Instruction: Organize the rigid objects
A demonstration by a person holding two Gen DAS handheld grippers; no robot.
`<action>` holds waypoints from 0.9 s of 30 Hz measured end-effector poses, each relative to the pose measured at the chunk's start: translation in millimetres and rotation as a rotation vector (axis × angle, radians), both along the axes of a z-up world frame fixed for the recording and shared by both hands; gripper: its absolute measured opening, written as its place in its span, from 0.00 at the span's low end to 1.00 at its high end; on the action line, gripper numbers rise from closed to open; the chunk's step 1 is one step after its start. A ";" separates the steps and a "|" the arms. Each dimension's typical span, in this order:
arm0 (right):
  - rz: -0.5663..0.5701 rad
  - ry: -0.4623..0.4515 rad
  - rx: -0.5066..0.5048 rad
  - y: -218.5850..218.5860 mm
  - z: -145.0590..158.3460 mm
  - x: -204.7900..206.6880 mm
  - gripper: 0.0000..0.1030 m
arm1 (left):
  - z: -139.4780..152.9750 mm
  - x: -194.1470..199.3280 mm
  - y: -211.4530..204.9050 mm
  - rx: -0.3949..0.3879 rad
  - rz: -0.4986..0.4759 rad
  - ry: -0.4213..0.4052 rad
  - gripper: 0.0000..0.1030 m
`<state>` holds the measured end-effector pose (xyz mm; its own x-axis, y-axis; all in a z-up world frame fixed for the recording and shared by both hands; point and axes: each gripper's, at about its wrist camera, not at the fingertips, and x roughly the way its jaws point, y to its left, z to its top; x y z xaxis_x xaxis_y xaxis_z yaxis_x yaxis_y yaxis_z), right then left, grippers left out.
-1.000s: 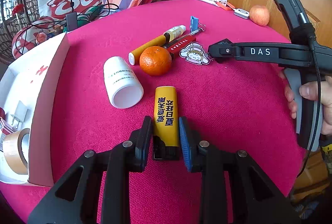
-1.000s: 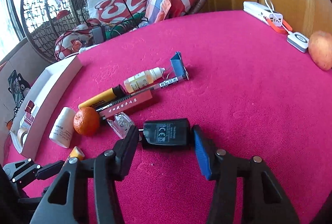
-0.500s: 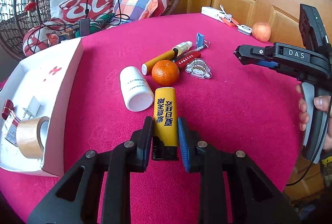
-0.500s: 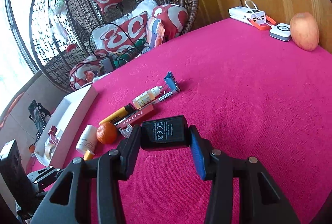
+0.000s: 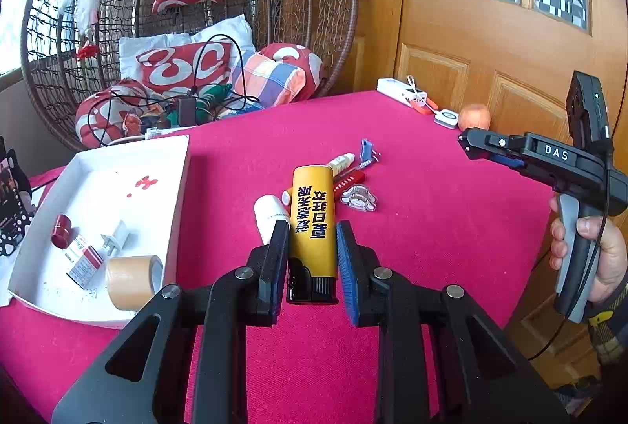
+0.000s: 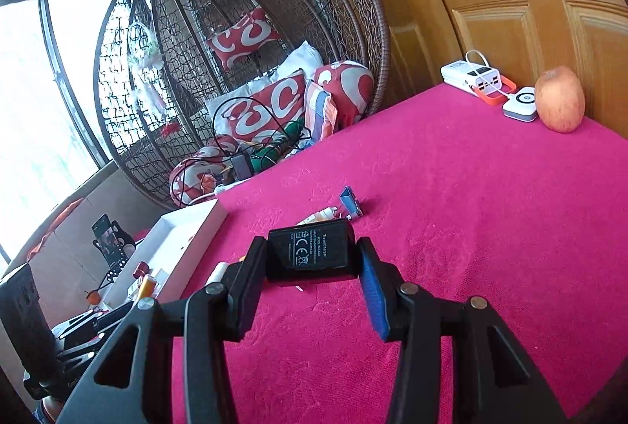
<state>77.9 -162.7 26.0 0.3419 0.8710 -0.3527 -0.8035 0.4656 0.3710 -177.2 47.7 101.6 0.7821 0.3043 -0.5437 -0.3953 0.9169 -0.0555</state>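
My left gripper is shut on a yellow lighter with blue characters and holds it above the pink table. My right gripper is shut on a black charger, also lifted off the table; it shows at the right of the left wrist view. A white tray at the left holds a tape roll, a white plug, a small box and a red cap. A white bottle, a red pen box, a blue clip and a sticker lie beyond the lighter.
An apple, a white power bank and a small white device sit at the table's far edge by the wooden door. A wicker hanging chair with cushions and cables stands behind the table.
Both grippers have risen from the table with their objects. The lighter and the charger were resting on the cloth a second ago and now hang in the air.
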 end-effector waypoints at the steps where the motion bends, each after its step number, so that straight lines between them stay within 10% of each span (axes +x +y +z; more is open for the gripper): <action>1: -0.003 -0.005 0.007 -4.2 2.9 -1.6 0.44 | 3.7 -3.4 0.2 -0.001 0.004 -0.011 0.23; 27: 0.008 -0.085 0.201 -61.4 43.7 -24.4 0.44 | 55.4 -73.5 26.1 -0.015 0.186 -0.163 0.23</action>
<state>53.5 -224.1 69.7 0.3563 0.9236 -0.1415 -0.8392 0.3829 0.3863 -250.7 73.8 157.1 0.7914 0.4436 -0.4207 -0.5415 0.8280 -0.1456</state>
